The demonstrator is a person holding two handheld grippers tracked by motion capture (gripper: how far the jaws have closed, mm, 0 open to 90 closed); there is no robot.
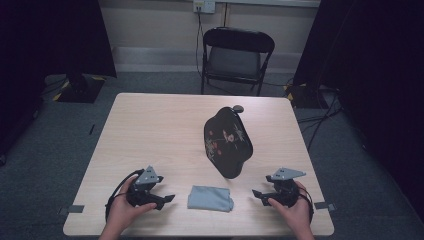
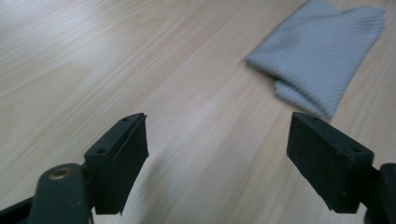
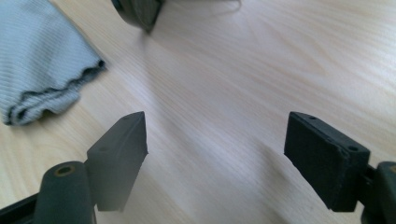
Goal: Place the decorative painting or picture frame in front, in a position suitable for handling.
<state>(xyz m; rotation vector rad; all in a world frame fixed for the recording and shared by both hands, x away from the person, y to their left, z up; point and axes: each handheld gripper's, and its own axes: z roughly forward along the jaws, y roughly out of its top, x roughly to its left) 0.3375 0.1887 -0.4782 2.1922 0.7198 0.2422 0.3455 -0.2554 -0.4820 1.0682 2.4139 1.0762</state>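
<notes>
A folded grey cloth (image 1: 210, 198) lies near the table's front edge, between my two grippers. In the left gripper view the grey cloth (image 2: 317, 53) sits ahead to the upper right, and the left gripper (image 2: 217, 161) stands open over bare wood. My left gripper (image 1: 167, 199) is to the cloth's left and points at it. My right gripper (image 1: 256, 194) is to the cloth's right, also open with nothing between its jaws. In the right gripper view the cloth (image 3: 39, 60) lies at the upper left, beyond the right gripper (image 3: 215, 156). A black pouch with a flower print (image 1: 227, 141) rests mid-table.
The light wooden table (image 1: 150, 130) has free room on its left half and far side. A black folding chair (image 1: 237, 57) stands beyond the far edge. The pouch's dark edge (image 3: 137, 11) shows at the top of the right gripper view. Dark curtains flank the room.
</notes>
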